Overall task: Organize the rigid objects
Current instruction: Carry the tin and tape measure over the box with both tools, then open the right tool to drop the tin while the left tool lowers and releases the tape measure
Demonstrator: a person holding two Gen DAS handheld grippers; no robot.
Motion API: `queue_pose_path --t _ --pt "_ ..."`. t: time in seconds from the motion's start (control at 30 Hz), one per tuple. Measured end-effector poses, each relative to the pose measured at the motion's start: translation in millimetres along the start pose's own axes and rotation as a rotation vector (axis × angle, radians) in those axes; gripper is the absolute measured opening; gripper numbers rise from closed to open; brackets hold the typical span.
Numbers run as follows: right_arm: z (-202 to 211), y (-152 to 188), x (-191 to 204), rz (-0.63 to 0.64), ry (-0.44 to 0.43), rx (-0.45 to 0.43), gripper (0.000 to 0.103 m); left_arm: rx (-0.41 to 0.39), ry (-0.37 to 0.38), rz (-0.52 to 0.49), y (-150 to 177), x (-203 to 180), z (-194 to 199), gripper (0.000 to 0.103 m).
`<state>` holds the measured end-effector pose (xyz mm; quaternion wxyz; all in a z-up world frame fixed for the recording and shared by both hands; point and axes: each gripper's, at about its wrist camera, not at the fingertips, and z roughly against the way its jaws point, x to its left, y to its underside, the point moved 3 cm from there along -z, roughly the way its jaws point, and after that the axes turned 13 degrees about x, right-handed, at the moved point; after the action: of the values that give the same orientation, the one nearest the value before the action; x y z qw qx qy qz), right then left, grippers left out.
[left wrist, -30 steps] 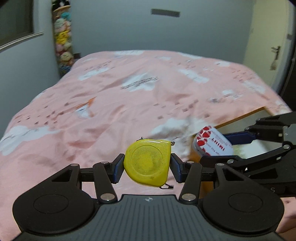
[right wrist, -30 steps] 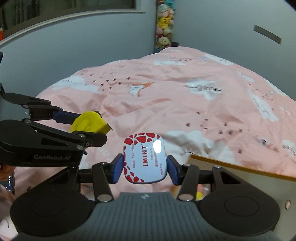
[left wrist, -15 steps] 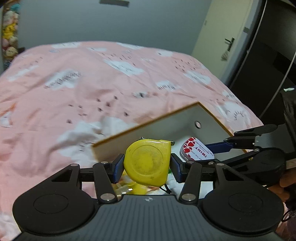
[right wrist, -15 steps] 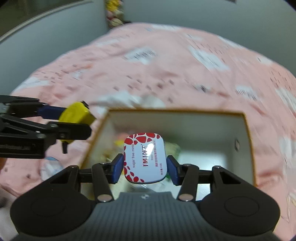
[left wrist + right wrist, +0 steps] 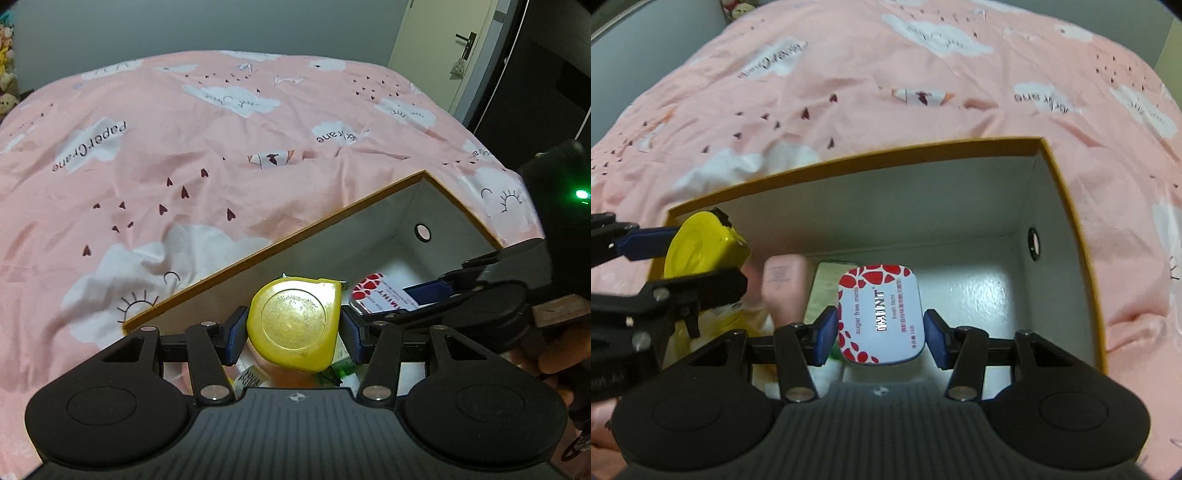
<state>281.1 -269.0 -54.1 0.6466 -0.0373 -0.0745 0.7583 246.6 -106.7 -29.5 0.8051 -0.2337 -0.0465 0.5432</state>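
Delivery into the box is judged to be the step in hand: both carried things are poised above the open box and neither has yet been let go.

Nearest in the left wrist view, the left gripper (image 5: 293, 328) is clamped on a yellow tape measure (image 5: 294, 323), one blue pad pressed against each side, the flat round face turned toward the camera. It is held over the box's near left corner, above a pink bottle (image 5: 785, 291) and other packets whose kinds cannot be told.

In the right wrist view, the right gripper (image 5: 881, 332) is clamped on a mint tin (image 5: 881, 314), white with red patches, gripped across its narrow sides by the blue fingers (image 5: 825, 336). It hangs over a bare white patch of the box floor, just right of the packets.

Beyond both, the cardboard box (image 5: 1067, 206) is seen, orange-rimmed and white inside, with a small round hole in its right wall, resting on a bed under a pink quilt (image 5: 184, 147) printed with clouds.

The next move is judged to call for lowering each thing onto free floor, then parting the fingers, with care that the two grippers, close together, are not knocked.
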Motion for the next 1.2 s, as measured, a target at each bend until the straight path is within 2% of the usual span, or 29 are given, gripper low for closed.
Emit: queue_pose_path --t 0.27,0.37,0.6,0.7,0.8,0.93,1.03,1.07,1.2 --pt "-34 -24 -8 -0.018 0.008 0.06 0.051 0.024 -0.003 -0.005 -5 6 -14 0.059" --pt "-36 -29 -10 -0.033 -0.012 0.051 0.051 0.035 -0.008 -0.006 -7 8 -19 0.059" --pt "-36 -33 -13 -0.041 0.006 0.046 0.05 0.049 0.002 -0.003 -7 8 -21 0.059" --pt "-40 -31 -17 -0.062 -0.019 0.069 0.045 0.056 0.009 0.005 -7 7 -22 0.059" --pt "-29 -25 -18 -0.063 -0.006 0.035 0.045 0.062 0.037 0.011 -5 2 -18 0.059" --pt "7 -9 -10 -0.002 0.029 -0.066 0.045 0.091 0.107 0.057 1 -9 -17 0.059" --pt "26 5 -11 0.047 0.079 -0.111 0.039 0.125 0.165 0.108 5 -19 -24 0.059" --pt "30 9 -12 0.067 0.097 -0.114 0.034 0.137 0.177 0.126 6 -22 -28 0.059" --pt "30 19 -20 0.138 0.098 -0.074 0.018 0.171 0.191 0.213 7 -29 -44 0.059"
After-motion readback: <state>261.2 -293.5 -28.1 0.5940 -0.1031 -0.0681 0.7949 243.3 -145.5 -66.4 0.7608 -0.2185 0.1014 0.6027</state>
